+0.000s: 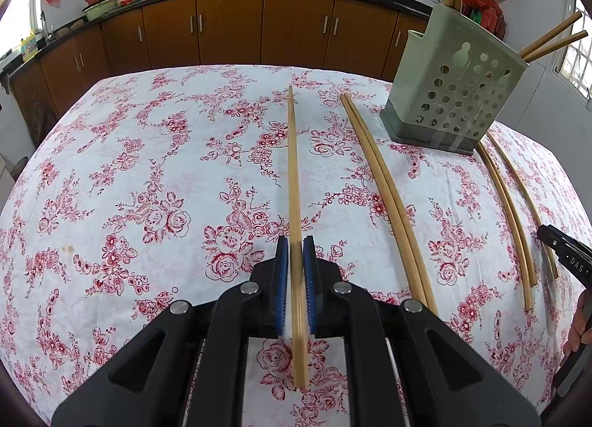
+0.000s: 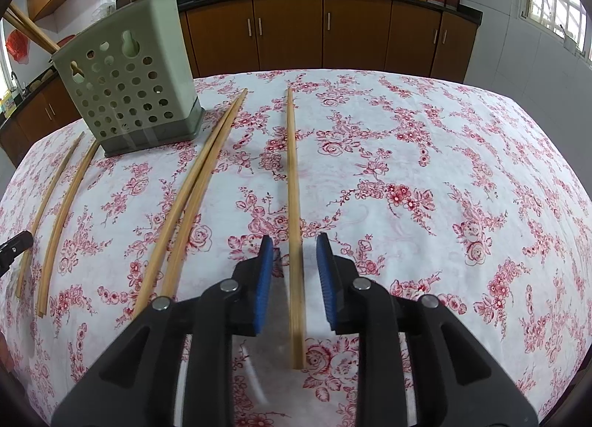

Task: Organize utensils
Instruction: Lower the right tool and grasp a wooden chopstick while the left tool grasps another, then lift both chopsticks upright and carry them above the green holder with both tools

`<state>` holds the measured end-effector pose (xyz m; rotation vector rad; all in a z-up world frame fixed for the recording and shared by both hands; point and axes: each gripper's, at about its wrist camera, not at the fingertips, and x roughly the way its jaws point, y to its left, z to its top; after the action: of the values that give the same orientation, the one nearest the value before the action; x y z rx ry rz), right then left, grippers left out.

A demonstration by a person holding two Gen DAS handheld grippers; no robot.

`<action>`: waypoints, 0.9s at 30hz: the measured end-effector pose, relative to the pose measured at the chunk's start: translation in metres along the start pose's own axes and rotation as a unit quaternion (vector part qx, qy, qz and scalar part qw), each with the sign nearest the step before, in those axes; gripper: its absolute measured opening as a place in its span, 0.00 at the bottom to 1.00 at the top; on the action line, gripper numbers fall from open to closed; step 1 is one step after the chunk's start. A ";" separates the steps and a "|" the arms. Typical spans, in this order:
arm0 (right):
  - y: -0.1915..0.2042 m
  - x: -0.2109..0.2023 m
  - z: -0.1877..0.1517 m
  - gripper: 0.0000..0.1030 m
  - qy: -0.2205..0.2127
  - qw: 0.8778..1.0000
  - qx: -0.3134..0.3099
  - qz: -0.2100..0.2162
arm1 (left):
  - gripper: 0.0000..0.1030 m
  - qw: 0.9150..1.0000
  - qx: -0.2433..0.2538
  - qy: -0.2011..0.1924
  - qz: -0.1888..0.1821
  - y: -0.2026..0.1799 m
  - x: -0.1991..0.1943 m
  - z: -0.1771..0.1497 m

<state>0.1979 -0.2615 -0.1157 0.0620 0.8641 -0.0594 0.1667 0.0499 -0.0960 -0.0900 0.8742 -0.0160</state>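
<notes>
Floral tablecloth [image 1: 148,168] | left gripper [image 1: 295,253] clamps chopstick [image 1: 294,168] | right gripper [image 2: 295,253] parted, chopsticks [image 2: 293,186] between

White tablecloth [image 2: 425,168] printed with red roses, pale tan chopsticks [image 2: 294,205], sage-green perforated holder [image 2: 125,87], blue gripper pads [image 2: 264,279], brown cabinets [image 2: 288,31]

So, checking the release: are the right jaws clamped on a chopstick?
No, the right gripper stands open, clear gaps beside the chopstick between its jaws.
</notes>
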 end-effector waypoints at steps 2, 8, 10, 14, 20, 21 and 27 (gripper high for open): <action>0.000 0.000 0.000 0.25 0.000 1.000 0.000 0.000 | 0.10 1.000 0.002 0.000 0.002 0.000 0.000 0.000; 0.001 -0.002 -0.003 0.25 0.000 1.000 0.000 -0.002 | 0.19 0.999 0.034 0.002 0.017 -0.014 -0.002 -0.004; 0.000 -0.004 -0.005 0.23 0.000 1.000 0.003 0.003 | 0.23 0.999 0.041 0.003 0.020 -0.017 -0.004 -0.007; -0.007 -0.006 -0.008 0.08 0.000 1.000 0.015 0.019 | 0.22 0.999 0.036 0.003 0.020 -0.017 -0.009 -0.013; -0.011 -0.018 -0.015 0.07 -0.009 0.999 0.012 0.032 | 0.07 0.999 0.034 0.004 0.026 -0.013 -0.013 -0.016; -0.012 -0.024 -0.014 0.07 -0.018 0.999 0.015 0.036 | 0.07 0.999 0.038 0.006 0.027 -0.013 -0.014 -0.017; -0.020 -0.066 0.005 0.07 -0.080 0.995 0.026 0.044 | 0.07 0.999 0.029 -0.029 0.013 -0.008 -0.044 -0.004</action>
<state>0.1576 -0.2798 -0.0625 0.1434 0.6989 -0.0039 0.1361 0.0437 -0.0642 -0.0248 0.8161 -0.0150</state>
